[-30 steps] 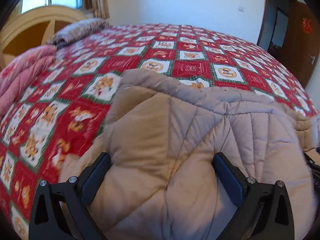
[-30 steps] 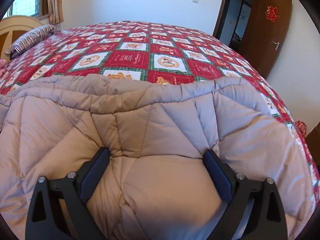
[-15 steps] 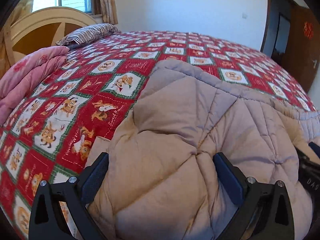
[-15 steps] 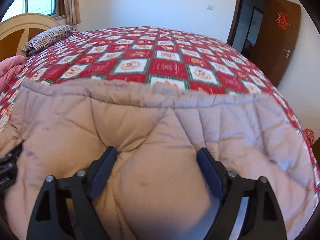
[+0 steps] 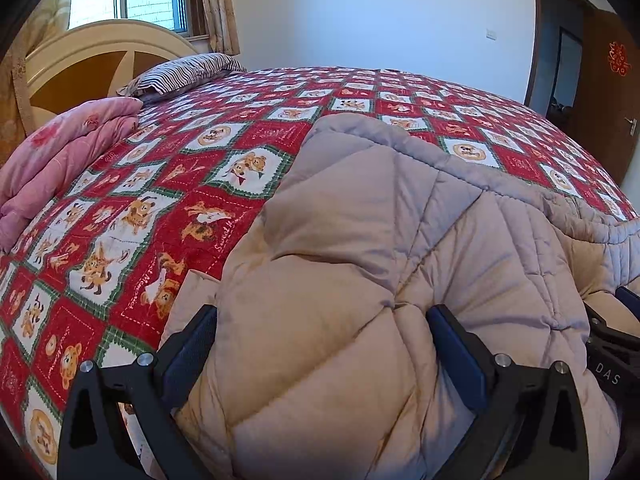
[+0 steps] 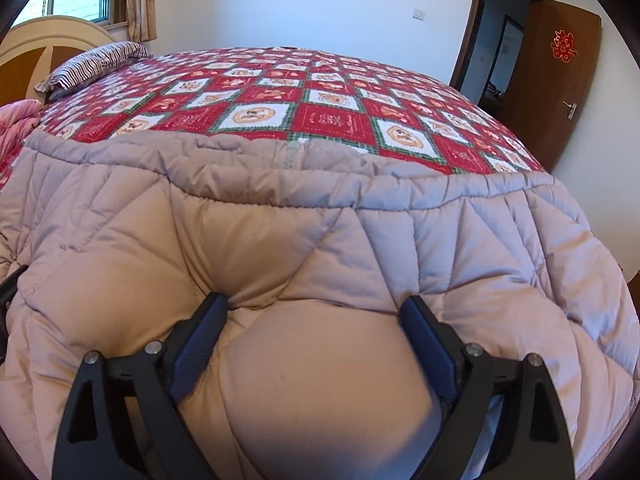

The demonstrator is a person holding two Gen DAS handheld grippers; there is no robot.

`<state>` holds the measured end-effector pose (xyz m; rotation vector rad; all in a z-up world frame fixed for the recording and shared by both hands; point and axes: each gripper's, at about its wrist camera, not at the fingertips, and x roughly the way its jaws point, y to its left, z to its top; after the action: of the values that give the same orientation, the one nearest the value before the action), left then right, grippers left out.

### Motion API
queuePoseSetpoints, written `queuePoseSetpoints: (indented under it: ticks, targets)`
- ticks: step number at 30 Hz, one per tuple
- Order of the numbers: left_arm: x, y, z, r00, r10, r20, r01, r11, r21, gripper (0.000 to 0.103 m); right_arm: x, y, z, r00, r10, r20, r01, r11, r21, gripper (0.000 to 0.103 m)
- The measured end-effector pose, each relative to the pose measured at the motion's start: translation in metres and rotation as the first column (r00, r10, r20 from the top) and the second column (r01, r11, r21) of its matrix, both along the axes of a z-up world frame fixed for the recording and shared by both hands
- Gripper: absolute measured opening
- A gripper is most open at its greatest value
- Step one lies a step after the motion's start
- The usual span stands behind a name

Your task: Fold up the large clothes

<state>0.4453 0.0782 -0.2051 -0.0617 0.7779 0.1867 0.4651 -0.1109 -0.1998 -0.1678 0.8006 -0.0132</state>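
Left hand-held gripper [image 5: 322,316]: pitched down at a slant over the near edge of the bed, fingers spread wide at lower centre of the frame. Clamps a thick bulge of the padded beige garment [image 5: 360,208], with both dark pads sunk into the fabric.

Right hand-held gripper [image 6: 314,300]: same downward slant, fingers at lower centre. Jaws opening, with a puffy fold of the garment between them; pads pressed into it, left tip dimpling the quilting.

Garment: lies on the red patchwork bedcover [image 5: 160,208], fills the lower half of both frames, grey hem band toward the far side.

Left wrist view only:
- folded pink quilt [image 5: 60,152] at the left edge, seen nearly whole
- garment's left border, bedcover bare beside it
- part of the right hand-held gripper at the lower right edge, just beside the garment

Right wrist view only:
- garment's full hem line across mid frame, and its right end
- brown door [image 6: 560,92] with its red paper ornament [image 6: 564,46], upper right, seen whole
- sliver of the left hand-held gripper at the left edge

Both views: striped pillow [image 5: 188,70] and cream headboard [image 5: 80,64], upper left.
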Motion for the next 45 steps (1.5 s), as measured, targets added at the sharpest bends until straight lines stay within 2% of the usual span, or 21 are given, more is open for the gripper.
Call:
queuePoseSetpoints:
  ticks: [12,17,18,20,22,26,28,29,31,34,41,45]
  targets:
    - [0.001,-0.001,-0.001,1.000,0.000,-0.005,0.000,1.000,0.004,0.102,0.002,0.000,-0.001,1.000,-0.002,-0.002,0.002,1.000,-0.007,0.092]
    - [-0.002,0.004,0.005,0.998,-0.022,-0.052,0.021,1.000,-0.011,0.102,0.005,0.000,0.001,1.000,-0.003,-0.015,0.003,1.000,-0.019,0.092]
    - [-0.009,0.007,0.011,0.998,-0.016,-0.058,0.015,1.000,-0.021,0.102,0.004,-0.001,0.003,1.000,0.000,-0.015,0.000,1.000,-0.012,0.091]
    - [-0.037,0.017,0.028,1.000,-0.011,-0.006,0.010,0.998,-0.061,0.102,-0.004,-0.006,0.013,1.000,0.010,-0.019,-0.010,1.000,0.004,0.091]
    - [-0.064,0.027,0.035,0.999,-0.006,0.040,0.008,0.998,-0.064,0.102,-0.023,-0.010,0.026,1.000,0.018,-0.007,-0.017,1.000,0.023,0.091]
    - [-0.086,0.039,0.013,0.999,0.034,-0.007,-0.034,0.999,-0.041,0.102,-0.063,-0.019,0.031,0.999,0.002,0.040,-0.001,1.000,-0.026,0.096]
    - [-0.091,0.041,-0.006,0.999,0.024,-0.039,-0.027,0.996,-0.079,0.102,-0.069,-0.020,0.017,1.000,0.010,0.017,-0.010,0.999,-0.033,0.097]
    - [-0.092,0.042,-0.011,0.999,0.021,-0.043,-0.026,0.994,-0.108,0.102,-0.072,-0.019,0.010,0.999,0.019,0.036,-0.017,0.998,-0.055,0.098]
    - [-0.094,0.045,-0.015,0.999,0.032,-0.031,-0.037,0.986,-0.162,0.102,-0.073,-0.016,0.004,0.998,0.016,0.054,-0.011,0.997,-0.076,0.098]
    - [-0.092,0.048,-0.018,0.999,0.029,-0.046,-0.038,0.978,-0.204,0.102,-0.066,-0.016,-0.001,0.999,0.014,0.044,-0.010,0.997,-0.072,0.102]
    - [-0.101,0.041,-0.017,0.998,-0.023,-0.065,0.007,0.969,-0.246,0.102,-0.061,-0.017,-0.001,1.000,0.004,0.025,-0.003,0.998,-0.059,0.103]
    - [-0.115,0.039,-0.015,0.998,-0.047,-0.052,0.031,0.960,-0.278,0.102,-0.087,-0.024,0.015,1.000,0.002,0.011,-0.002,1.000,-0.025,0.103]
